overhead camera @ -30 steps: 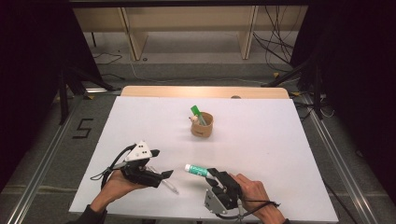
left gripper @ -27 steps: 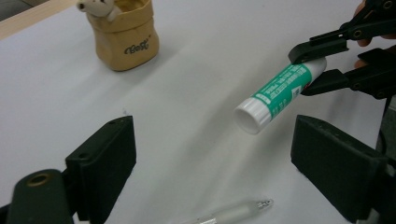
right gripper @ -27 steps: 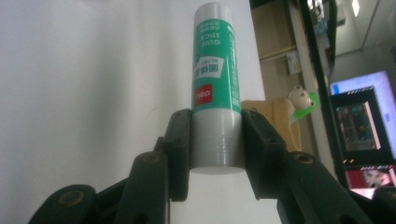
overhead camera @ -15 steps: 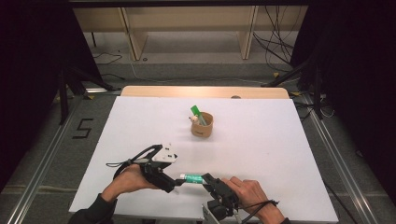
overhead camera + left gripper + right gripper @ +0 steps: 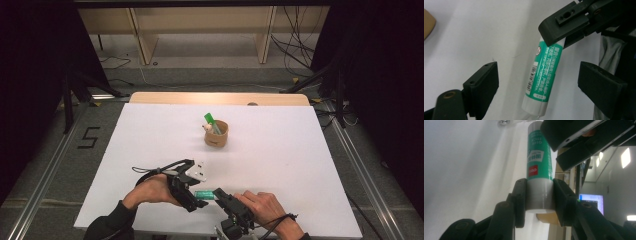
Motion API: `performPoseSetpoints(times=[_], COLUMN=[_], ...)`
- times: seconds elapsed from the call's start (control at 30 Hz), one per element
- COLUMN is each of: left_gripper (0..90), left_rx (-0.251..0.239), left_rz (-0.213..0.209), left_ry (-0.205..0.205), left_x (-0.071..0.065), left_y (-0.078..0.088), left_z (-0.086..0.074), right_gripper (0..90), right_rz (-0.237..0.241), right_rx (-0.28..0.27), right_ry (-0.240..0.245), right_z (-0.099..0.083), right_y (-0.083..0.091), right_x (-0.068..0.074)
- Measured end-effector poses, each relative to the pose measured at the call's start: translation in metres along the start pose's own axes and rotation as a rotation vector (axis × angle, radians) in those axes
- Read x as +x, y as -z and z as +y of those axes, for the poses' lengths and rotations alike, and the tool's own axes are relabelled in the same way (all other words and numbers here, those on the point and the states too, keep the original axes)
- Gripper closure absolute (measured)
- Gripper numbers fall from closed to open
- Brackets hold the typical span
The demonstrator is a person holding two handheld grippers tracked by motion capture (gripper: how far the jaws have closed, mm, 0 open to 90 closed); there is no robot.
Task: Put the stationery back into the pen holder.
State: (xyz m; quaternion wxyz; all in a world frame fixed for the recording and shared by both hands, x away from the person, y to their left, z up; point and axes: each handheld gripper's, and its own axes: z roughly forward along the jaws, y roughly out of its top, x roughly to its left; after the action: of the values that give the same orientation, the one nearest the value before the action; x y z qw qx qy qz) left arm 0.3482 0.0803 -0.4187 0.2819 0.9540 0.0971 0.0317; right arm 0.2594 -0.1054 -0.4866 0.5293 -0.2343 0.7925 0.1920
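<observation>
White table (image 5: 300, 165) from above, cup (image 5: 216, 134) at centre, both grippers meeting at the near edge. Right gripper (image 5: 539, 195) clamped on the glue stick's (image 5: 538, 162) grey end – plain in its own view. Left gripper (image 5: 537, 82) gaping around the stick, not touching. Shifted rightward toward the stick since before.

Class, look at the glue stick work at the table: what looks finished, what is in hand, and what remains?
Done: the right gripper is shut on the grey end of the glue stick, holding it up off the white table. In hand: the left gripper has its open jaws either side of the stick's other end. Left: closing on it; probably pulling the cap off or passing it over.
</observation>
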Motion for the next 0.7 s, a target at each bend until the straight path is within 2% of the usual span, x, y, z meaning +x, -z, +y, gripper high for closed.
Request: performPoseSetpoints(times=[0.07, 0.13, 0.23, 0.37, 0.5, 0.57, 0.7], left_gripper=[18.3, 19.6, 22.4, 29.3, 33.7, 36.8, 42.2], left_rx=[0.011, 0.030, 0.067, 0.065, 0.065, 0.064, 0.090], left_rz=[-0.009, -0.026, -0.046, -0.075, -0.082, -0.096, -0.112], left_ry=[-0.005, -0.020, -0.034, -0.056, -0.070, -0.071, -0.082], left_x=[0.001, 0.001, 0.001, 0.001, 0.002, 0.003, 0.004], left_y=[-0.003, -0.006, -0.012, -0.015, -0.016, -0.017, -0.019], left_z=[0.003, 0.004, 0.007, 0.009, 0.012, 0.013, 0.014], right_gripper=[65.8, 65.8, 65.8, 65.8, 65.8, 65.8, 65.8], right_rz=[0.001, 0.003, 0.009, 0.000, 0.001, 0.000, -0.002], right_rx=[-0.001, 0.003, 0.001, -0.004, -0.012, -0.006, -0.006], right_ry=[0.017, 0.004, 0.019, 0.029, 0.041, 0.032, 0.032], right_z=[0.001, 0.001, 0.002, 0.002, 0.003, 0.004, 0.004], right_y=[0.000, 0.000, -0.001, -0.001, -0.001, -0.001, -0.001], right_x=[0.001, 0.003, 0.003, 0.003, 0.004, 0.005, 0.005])
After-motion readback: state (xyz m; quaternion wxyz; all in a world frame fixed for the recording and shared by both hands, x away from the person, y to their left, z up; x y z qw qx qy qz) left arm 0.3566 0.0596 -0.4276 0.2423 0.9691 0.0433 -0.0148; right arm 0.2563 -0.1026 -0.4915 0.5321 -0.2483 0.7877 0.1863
